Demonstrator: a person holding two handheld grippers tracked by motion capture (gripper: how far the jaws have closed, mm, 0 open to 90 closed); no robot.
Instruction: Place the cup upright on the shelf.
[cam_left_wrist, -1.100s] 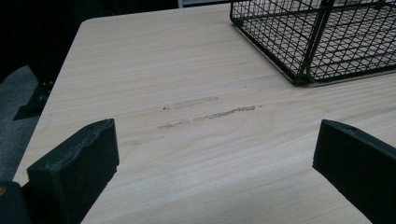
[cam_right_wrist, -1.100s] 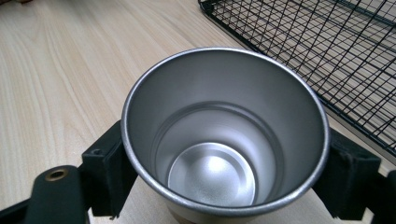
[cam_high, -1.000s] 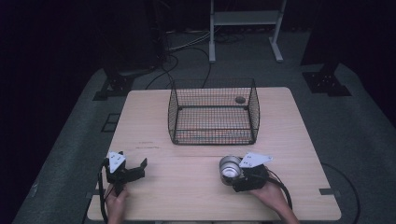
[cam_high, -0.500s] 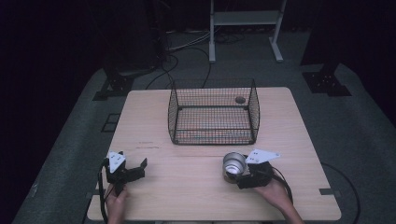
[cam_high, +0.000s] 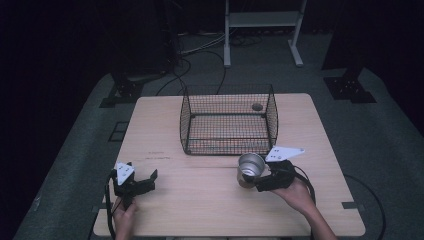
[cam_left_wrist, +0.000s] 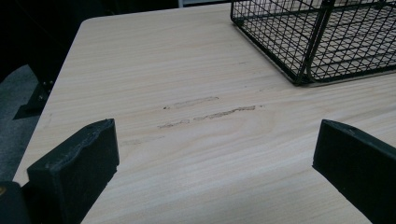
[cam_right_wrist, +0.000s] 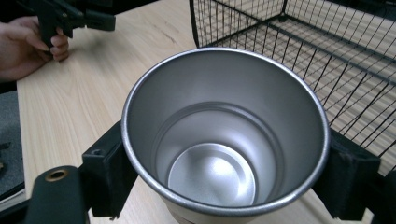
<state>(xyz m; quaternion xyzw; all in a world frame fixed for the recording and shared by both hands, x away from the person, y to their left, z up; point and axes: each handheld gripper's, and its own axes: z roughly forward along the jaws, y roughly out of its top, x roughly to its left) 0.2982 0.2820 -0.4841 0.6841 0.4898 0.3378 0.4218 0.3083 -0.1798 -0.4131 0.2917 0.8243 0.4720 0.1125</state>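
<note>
The right gripper (cam_high: 256, 181) has its 2 fingers (cam_right_wrist: 108, 175) pinching a steel cup (cam_high: 250, 167) from either side, low on its wall, just in front of the wire basket (cam_high: 227, 120) at the near-right part of the worktop (cam_high: 210, 210). The likely step is carrying the cup over the near rim and down into the basket. To do it well, lift high enough for the base to pass the rim, keep the squeeze even (smooth metal could slip), and lower rather than drop.

In the right gripper view the cup's (cam_right_wrist: 224, 135) mouth opens toward the camera; in the high view its long axis stands near upright, mouth up, tipped slightly.

The left gripper (cam_high: 142, 181) rests at the near-left, well apart, fingers (cam_left_wrist: 74, 170) spread wide over bare wood.
</note>
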